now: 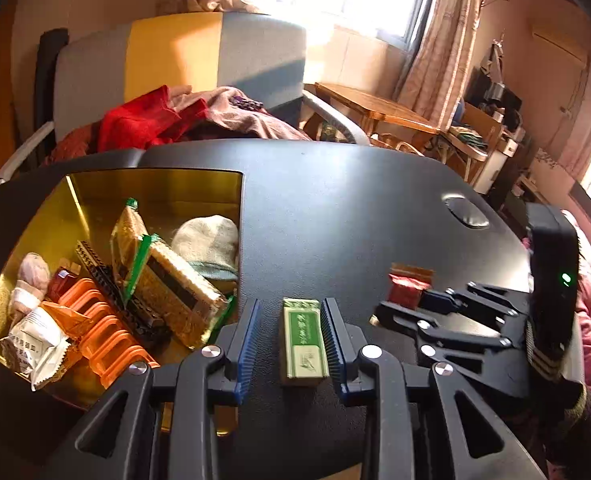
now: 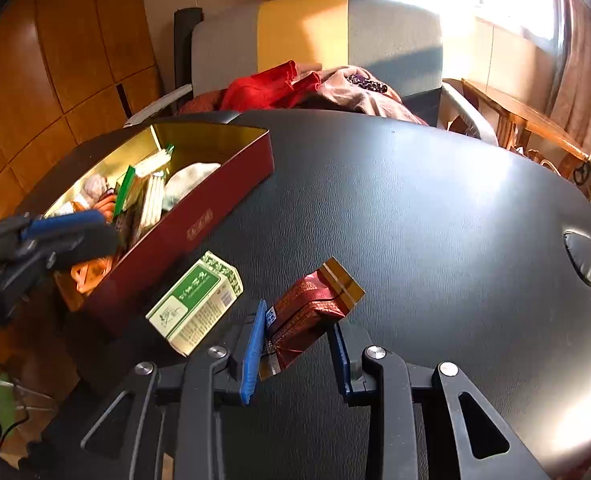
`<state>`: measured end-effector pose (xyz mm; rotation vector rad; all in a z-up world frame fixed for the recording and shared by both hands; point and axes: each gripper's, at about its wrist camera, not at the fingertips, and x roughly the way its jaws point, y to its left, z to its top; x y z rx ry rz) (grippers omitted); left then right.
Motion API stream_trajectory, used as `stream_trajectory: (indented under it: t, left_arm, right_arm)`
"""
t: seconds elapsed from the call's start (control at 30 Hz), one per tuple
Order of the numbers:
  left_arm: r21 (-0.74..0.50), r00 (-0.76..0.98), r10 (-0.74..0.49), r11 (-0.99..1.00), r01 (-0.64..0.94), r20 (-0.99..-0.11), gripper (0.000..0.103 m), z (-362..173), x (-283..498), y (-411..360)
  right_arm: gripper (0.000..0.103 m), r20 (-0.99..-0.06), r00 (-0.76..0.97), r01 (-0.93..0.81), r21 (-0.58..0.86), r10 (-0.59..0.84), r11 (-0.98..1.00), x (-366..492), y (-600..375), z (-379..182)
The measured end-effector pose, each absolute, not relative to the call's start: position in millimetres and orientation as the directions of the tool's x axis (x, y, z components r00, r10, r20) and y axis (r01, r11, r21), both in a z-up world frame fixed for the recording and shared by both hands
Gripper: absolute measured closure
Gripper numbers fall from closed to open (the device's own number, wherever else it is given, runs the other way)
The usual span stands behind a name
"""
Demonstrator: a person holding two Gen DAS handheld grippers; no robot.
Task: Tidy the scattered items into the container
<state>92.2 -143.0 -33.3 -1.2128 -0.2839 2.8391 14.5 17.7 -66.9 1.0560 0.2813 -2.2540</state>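
Container (image 2: 199, 216) — near end hidden behind left gripper (image 2: 67, 232)

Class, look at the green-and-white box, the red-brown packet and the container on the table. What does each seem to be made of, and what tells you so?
Green-and-white box: probably printed cardboard, matte, with crisp folded edges.
Red-brown packet: likely foil or plastic film; it is glossy, crinkled, with a flat sealed end.
Container: possibly card or tin; dark red outside, mirror-like gold lining inside.

black hand-held gripper (image 1: 289, 344), blue ribbed pads (image 1: 247, 350)
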Motion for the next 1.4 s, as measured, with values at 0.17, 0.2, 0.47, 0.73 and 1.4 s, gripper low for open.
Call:
stream_trajectory:
  t: [0.17,0.2,0.47,0.73,1.4]
  left_arm:
    - [-0.134,-0.648,0.129,-0.99,-0.042,-0.751,0.068,-44,81,-115]
    - [-0.125,-0.641,0.128,-0.991,-0.051,-0.757,0.068,-47,77,-110]
    - [-0.076,-0.553,0.055,-0.997,0.014,-0.832,0.069,-84,53,-105]
    - [-0.068,-0.577,0.02,-0.996,0.061,-0.817,0.101,-88,54,-113]
    - [-0.099,-0.568,0.067,-0.995,0.025,-0.82,0.057,-72,49,-116]
  right_arm:
    - [0.072,-0.754,-0.48,0.616,0.074,-0.449,-0.784,16,21,-68]
    - [0.072,-0.756,-0.477,0.612,0.081,-0.449,-0.787,16,23,-70]
    - [0.072,-0.754,-0.475,0.59,0.11,-0.454,-0.8,12,37,-74]
    - [0.072,-0.764,-0.475,0.584,0.099,-0.438,-0.805,10,38,-81]
    - [0.072,-0.76,-0.433,0.575,0.181,-0.485,-0.798,5,46,-96]
